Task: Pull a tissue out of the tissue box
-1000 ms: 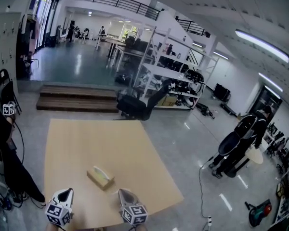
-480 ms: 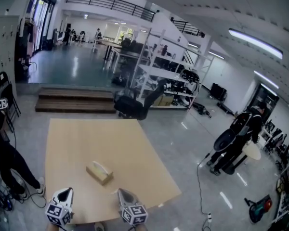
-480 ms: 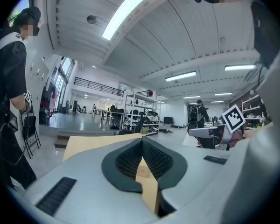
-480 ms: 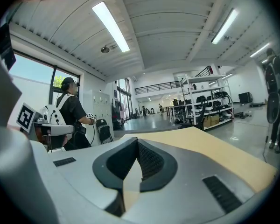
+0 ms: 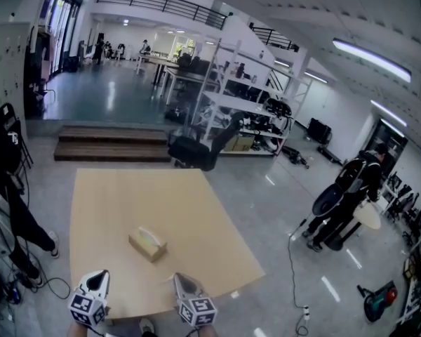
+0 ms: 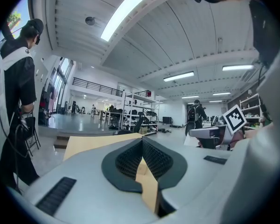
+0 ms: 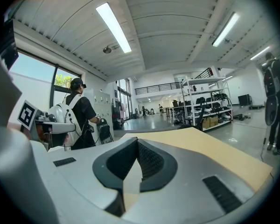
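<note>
Tissue box (image 5: 147, 244) on table (image 5: 119, 195), lettering unreadable

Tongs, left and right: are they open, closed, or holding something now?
Left tongs: closed, holding nothing.
Right tongs: closed, holding nothing.

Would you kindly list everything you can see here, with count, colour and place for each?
table: one, light wood, centre of the grey floor
tissue box: one, tan, pale tissue at its top, on the table's near half
steps: one set, brown, beyond the table
office chair: one, black, past the table's far edge
shelving: one run, white, right of the chair
person at left: one, dark clothes, beside the table
person at right: one, dark clothes, far right
left hand-held gripper: one, grey, jaws together, empty, near table edge
right hand-held gripper: one, grey, jaws together, empty, near table edge
</note>
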A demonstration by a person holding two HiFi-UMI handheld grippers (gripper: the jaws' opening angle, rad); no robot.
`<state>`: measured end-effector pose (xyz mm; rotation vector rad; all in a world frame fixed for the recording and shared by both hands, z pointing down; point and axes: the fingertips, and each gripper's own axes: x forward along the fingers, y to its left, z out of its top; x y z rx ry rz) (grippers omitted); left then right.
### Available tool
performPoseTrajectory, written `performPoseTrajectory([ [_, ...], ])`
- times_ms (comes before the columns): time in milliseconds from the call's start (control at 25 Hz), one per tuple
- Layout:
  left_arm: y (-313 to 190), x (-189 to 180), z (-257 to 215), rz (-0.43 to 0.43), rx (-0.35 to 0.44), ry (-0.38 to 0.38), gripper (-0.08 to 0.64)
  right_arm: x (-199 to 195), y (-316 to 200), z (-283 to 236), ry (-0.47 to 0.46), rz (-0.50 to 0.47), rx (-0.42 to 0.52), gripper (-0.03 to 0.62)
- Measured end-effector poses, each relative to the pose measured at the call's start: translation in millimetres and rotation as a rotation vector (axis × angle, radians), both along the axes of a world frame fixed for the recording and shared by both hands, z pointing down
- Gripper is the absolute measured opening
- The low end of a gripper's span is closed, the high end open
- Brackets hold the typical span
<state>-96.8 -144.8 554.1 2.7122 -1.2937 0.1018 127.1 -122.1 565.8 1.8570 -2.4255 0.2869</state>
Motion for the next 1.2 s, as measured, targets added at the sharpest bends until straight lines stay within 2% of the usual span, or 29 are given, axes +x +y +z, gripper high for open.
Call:
performPoseTrajectory([
  [1200, 2.0, -2.1, -0.9, -0.007, 0.005, -0.011, 0.008, -2.5, -3.6, -4.9, -0.005, -0.016, 0.016, 0.002],
])
